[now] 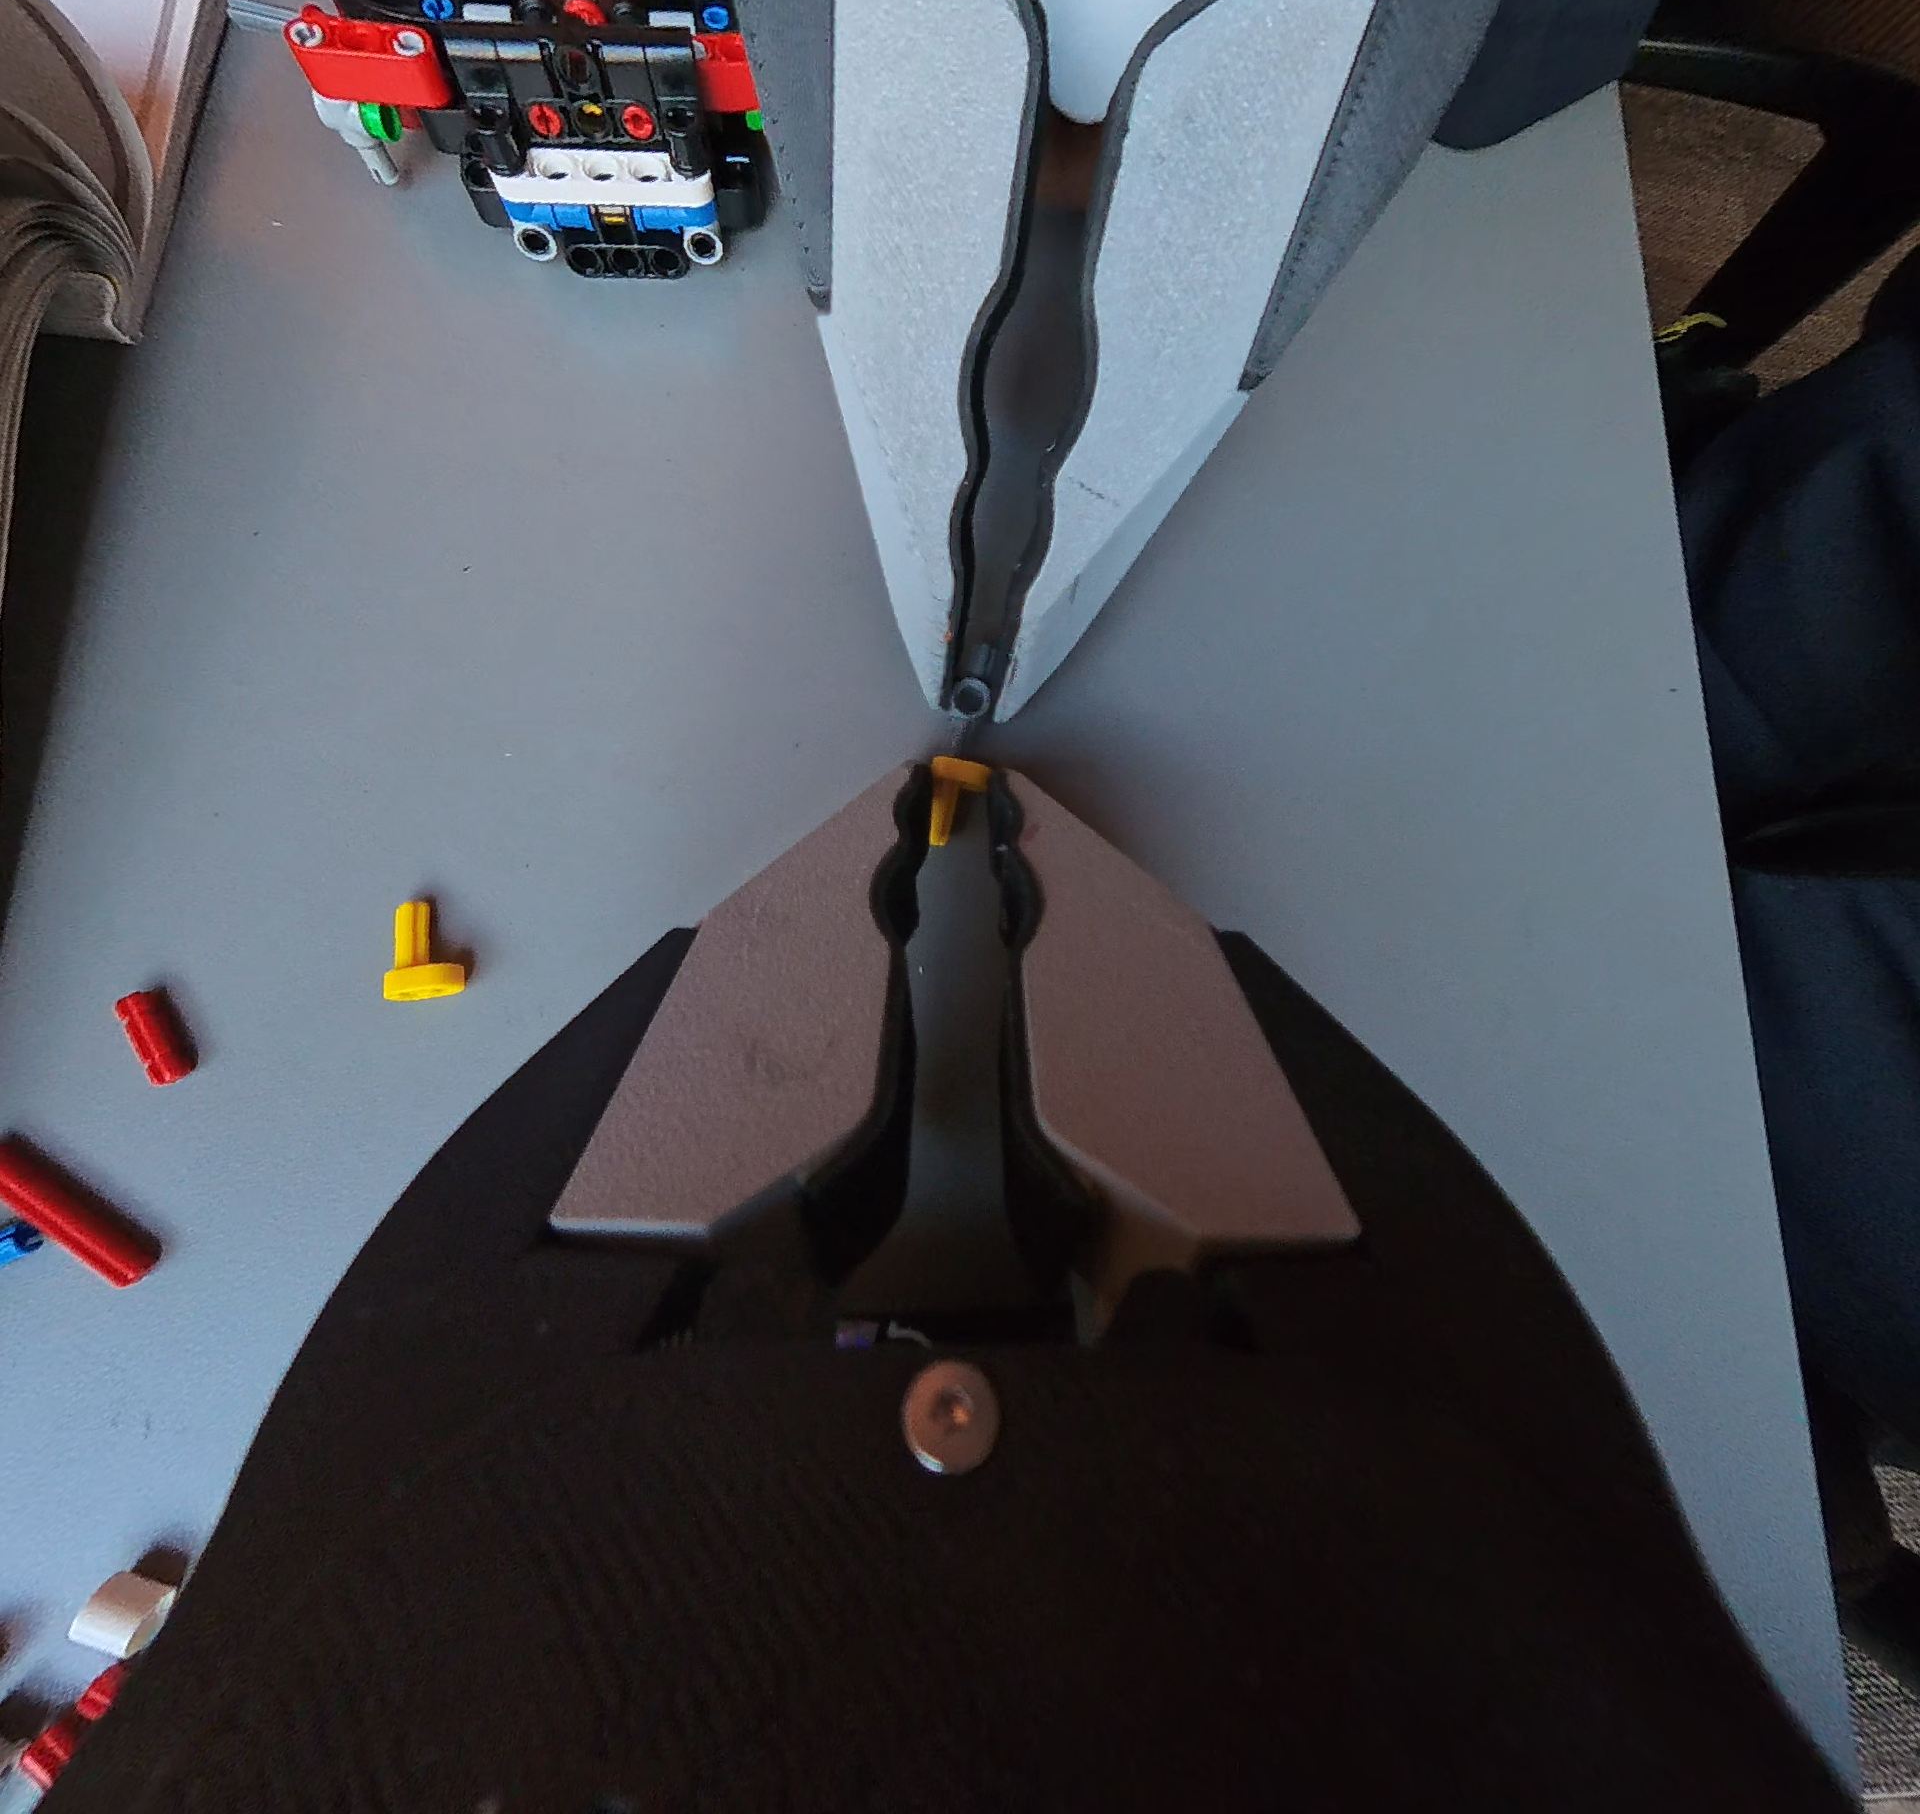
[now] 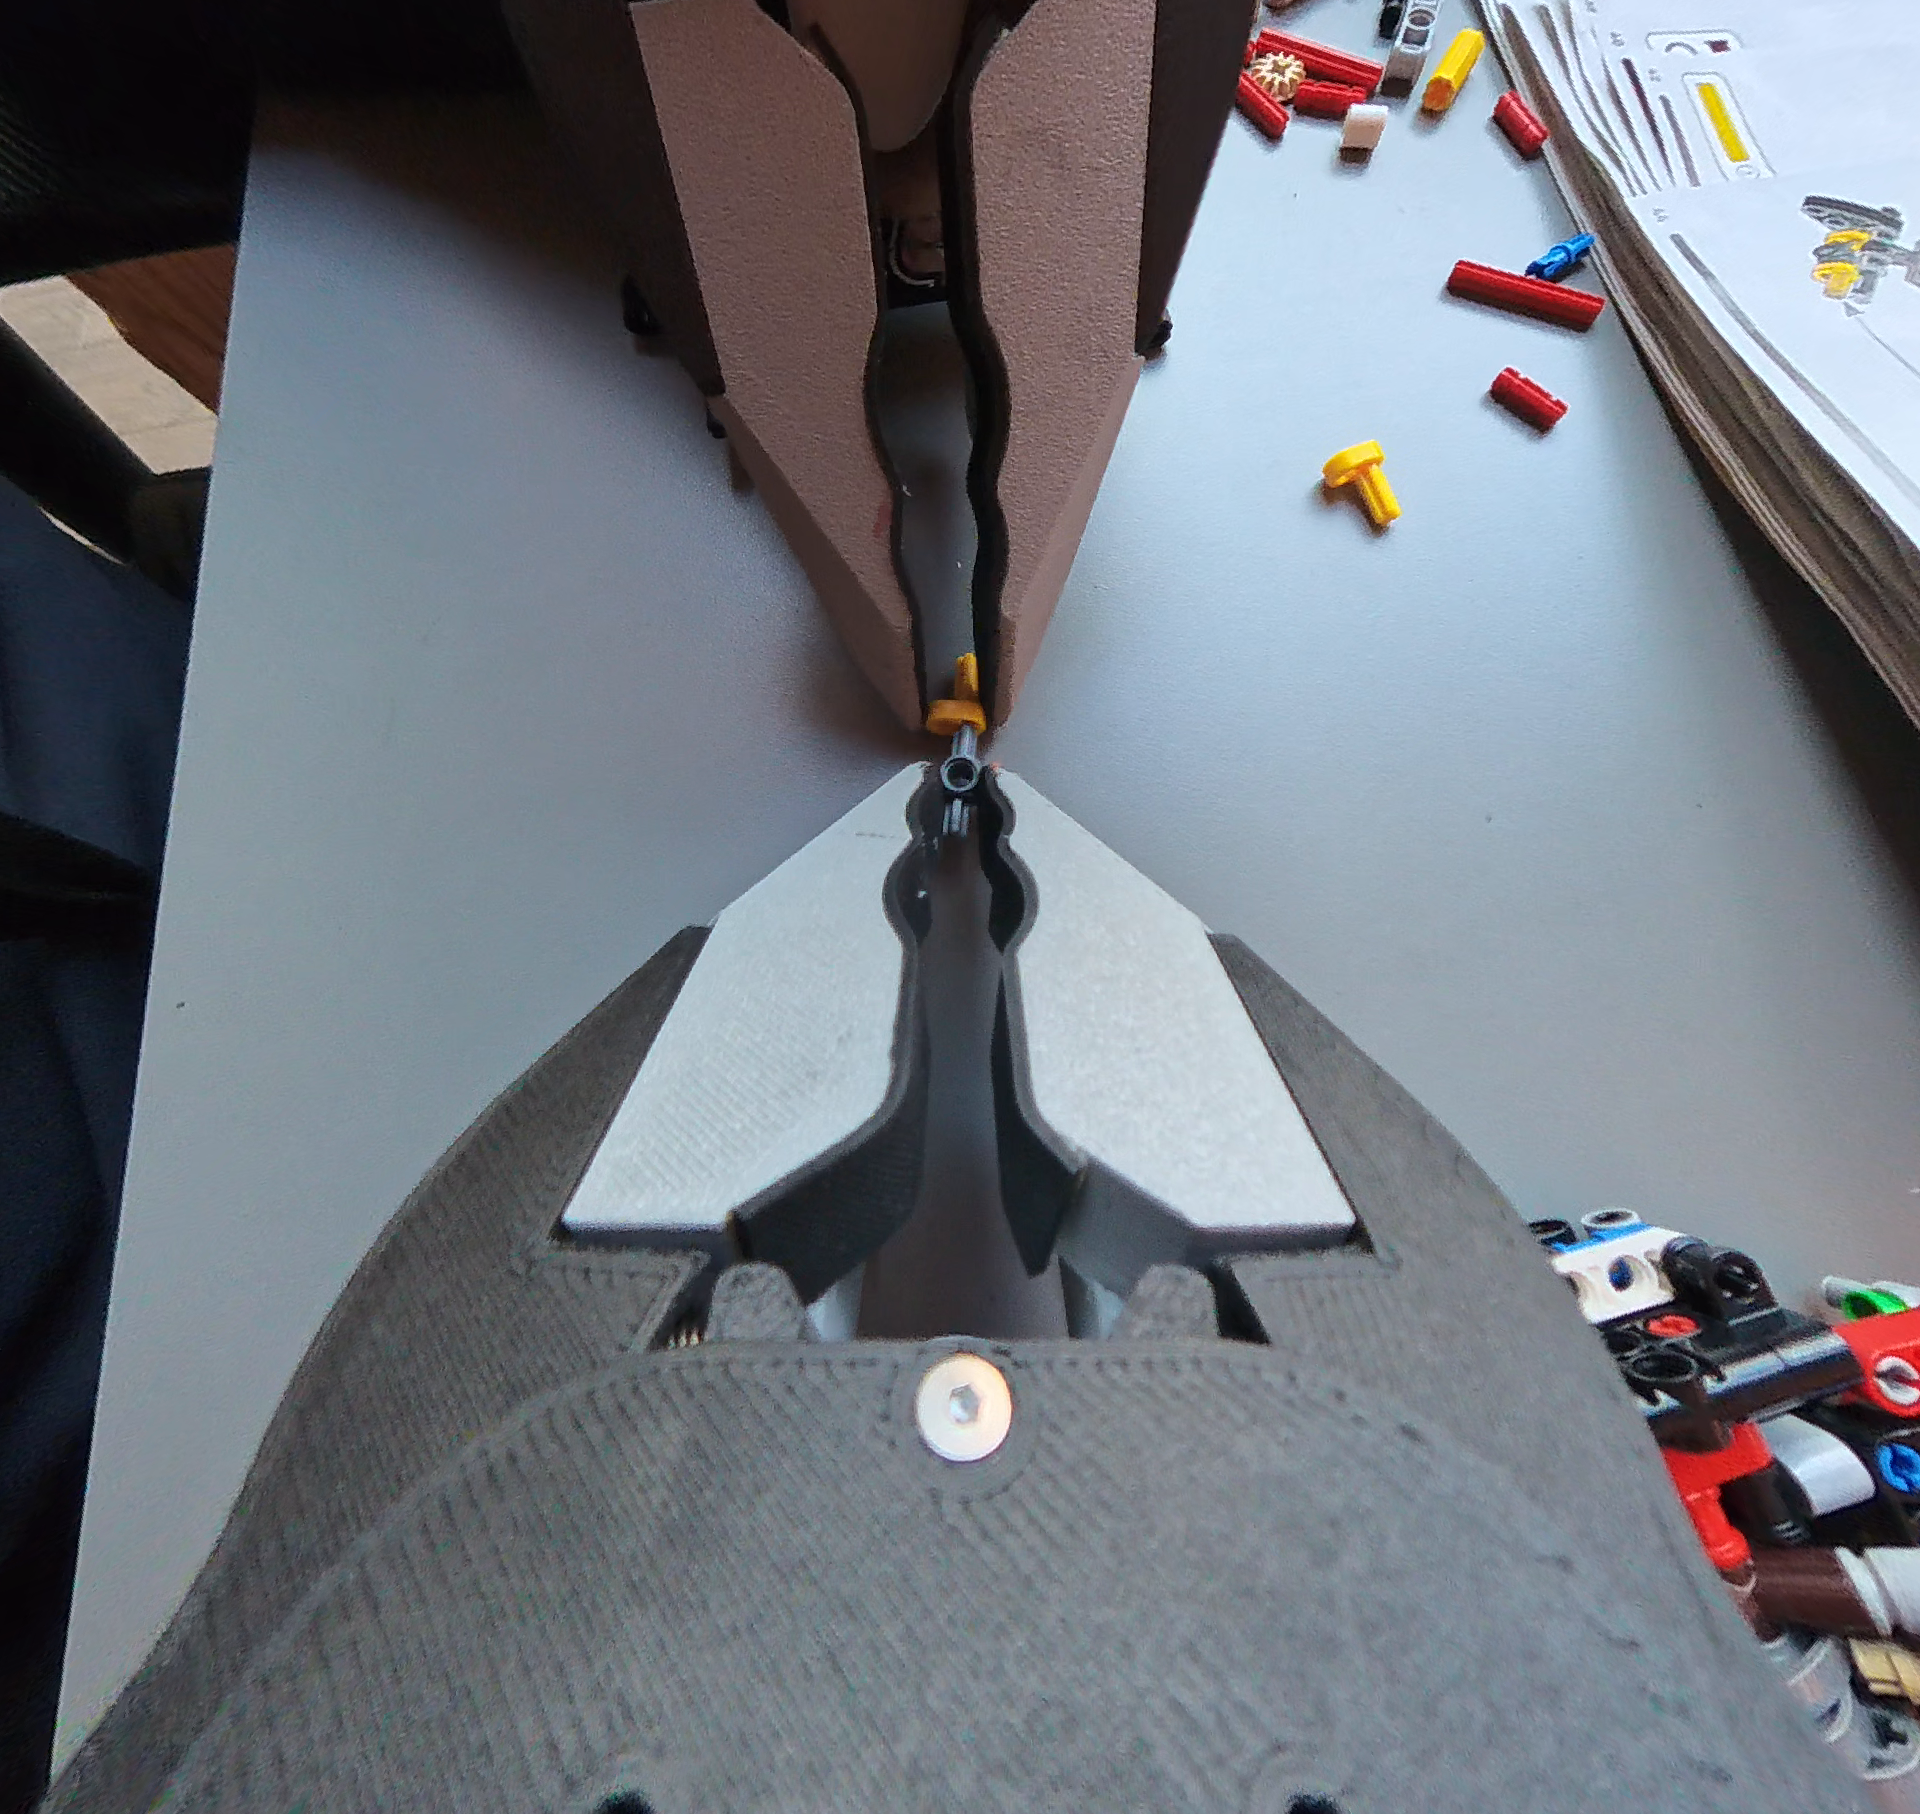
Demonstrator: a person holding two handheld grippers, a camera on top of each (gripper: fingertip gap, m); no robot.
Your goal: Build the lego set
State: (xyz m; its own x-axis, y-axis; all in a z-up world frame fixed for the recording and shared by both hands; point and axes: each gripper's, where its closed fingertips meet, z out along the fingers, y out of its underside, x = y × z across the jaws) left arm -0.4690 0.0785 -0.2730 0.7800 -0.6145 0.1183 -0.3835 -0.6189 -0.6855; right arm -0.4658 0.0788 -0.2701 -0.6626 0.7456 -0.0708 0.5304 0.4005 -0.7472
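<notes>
My left gripper point(image 1: 956, 777) has brown fingers and is shut on a small yellow T-shaped pin point(image 1: 951, 793), gripping its flat head at the fingertips. My right gripper point(image 2: 958, 777) has pale grey fingers and is shut on a small dark grey connector pin point(image 2: 961, 777). The two grippers meet tip to tip above the grey table point(image 1: 520, 569). In the right wrist view the grey pin's thin end touches the head of the yellow pin point(image 2: 956, 713), which the left gripper point(image 2: 954, 715) holds. The right gripper point(image 1: 977, 699) also shows in the left wrist view, with the grey pin point(image 1: 977, 696).
A part-built black, red, blue and white brick model point(image 1: 582, 102) stands at the far left. A loose yellow pin point(image 1: 421, 954) and red pieces point(image 1: 156, 1037) lie on the table. An open booklet point(image 2: 1714, 154) lies by them. The table edge point(image 1: 1683, 725) is close on the right. The grippers are tip to tip, or close to it.
</notes>
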